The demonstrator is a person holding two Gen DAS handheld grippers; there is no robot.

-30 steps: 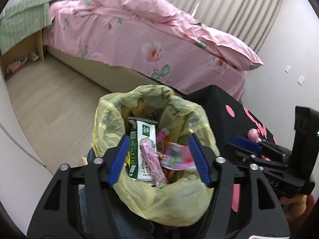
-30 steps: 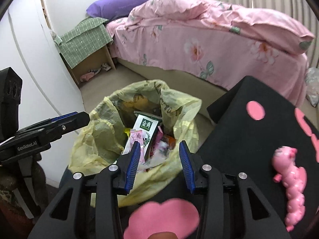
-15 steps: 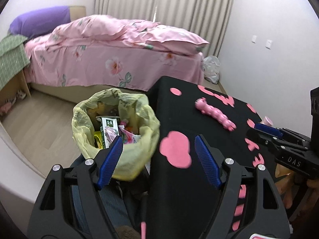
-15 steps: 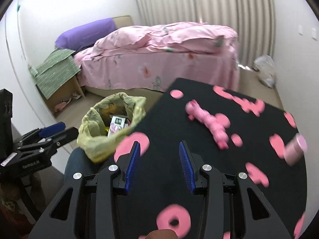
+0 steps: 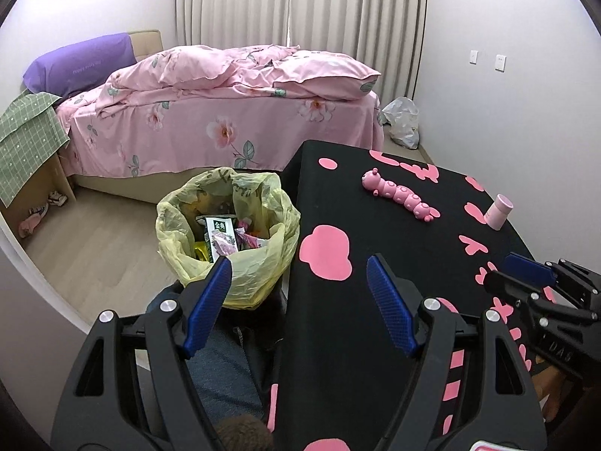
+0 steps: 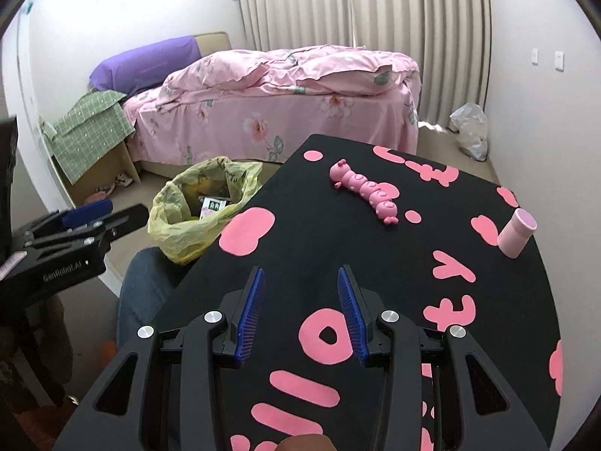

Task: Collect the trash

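A yellow trash bag [image 5: 229,225] [image 6: 195,210] stands on the floor left of the table, full of wrappers and a green carton [image 5: 219,231]. My left gripper [image 5: 298,265] is open and empty, hovering over the table's left edge near the bag. My right gripper [image 6: 300,274] is open with nothing between its fingers, above the black tablecloth with pink shapes [image 6: 293,225] [image 5: 338,206]. A pink caterpillar toy [image 5: 400,195] [image 6: 366,189] and a small pink cup [image 5: 497,210] [image 6: 516,233] sit on the far part of the table.
A bed with pink floral bedding [image 5: 225,105] fills the back of the room, a purple pillow [image 6: 146,62] at its head. A green checked cloth [image 5: 26,139] covers a low stand at left. A white plastic bag [image 5: 402,120] lies by the curtain. A person's jeans-clad leg [image 6: 146,282] is below the table edge.
Both grippers have pulled back and up from over the trash bag and swung right toward the table. The bag now looks smaller and farther; the toy and cup have come into view.
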